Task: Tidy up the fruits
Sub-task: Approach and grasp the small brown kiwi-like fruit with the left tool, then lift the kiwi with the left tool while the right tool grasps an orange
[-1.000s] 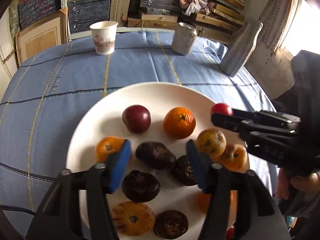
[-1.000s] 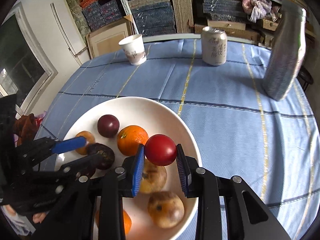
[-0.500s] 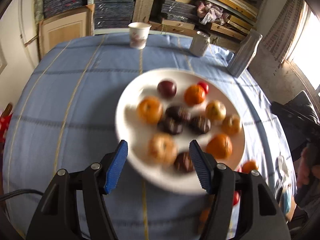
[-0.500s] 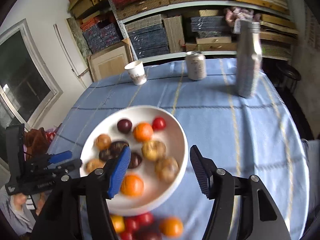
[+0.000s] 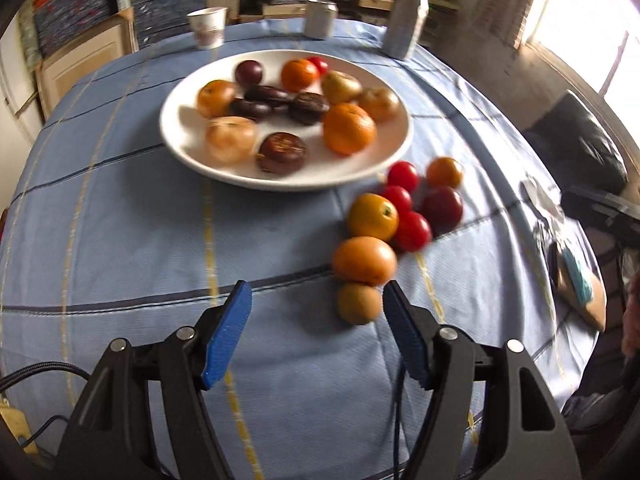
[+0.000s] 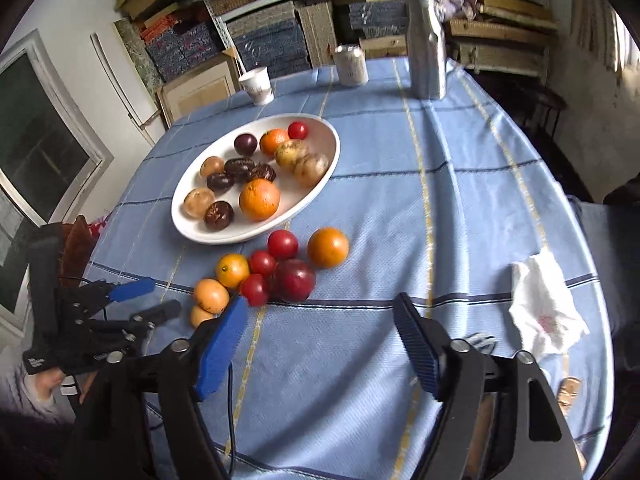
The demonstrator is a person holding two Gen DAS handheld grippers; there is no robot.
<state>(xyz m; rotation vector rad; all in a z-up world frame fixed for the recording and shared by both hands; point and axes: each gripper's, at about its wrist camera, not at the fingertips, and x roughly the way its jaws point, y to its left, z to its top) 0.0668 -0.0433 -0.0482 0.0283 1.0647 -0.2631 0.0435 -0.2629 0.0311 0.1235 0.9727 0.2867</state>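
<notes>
A white plate (image 5: 188,148) (image 6: 320,184) holds several fruits: oranges, dark purple fruits, yellow-brown ones and a small red tomato (image 6: 297,130). In front of it on the blue cloth lies a loose cluster (image 5: 394,216) (image 6: 276,272) of red tomatoes, oranges and a dark red plum (image 6: 294,280). My left gripper (image 5: 316,332) is open and empty, close to the nearest small orange fruit (image 5: 359,304). My right gripper (image 6: 320,344) is open and empty, held back above the cloth near the cluster. The left gripper also shows in the right wrist view (image 6: 140,300).
A paper cup (image 6: 257,85), a can (image 6: 351,65) and a tall silver bottle (image 6: 427,46) stand at the table's far edge. A crumpled white tissue (image 6: 544,304) lies at the right. Shelves with stacked boxes are behind. The table edge curves round near both grippers.
The right gripper let go of the red tomato onto the plate and opened. Both grippers pulled back from the plate towards the table's near side, bringing the loose cluster into view.
</notes>
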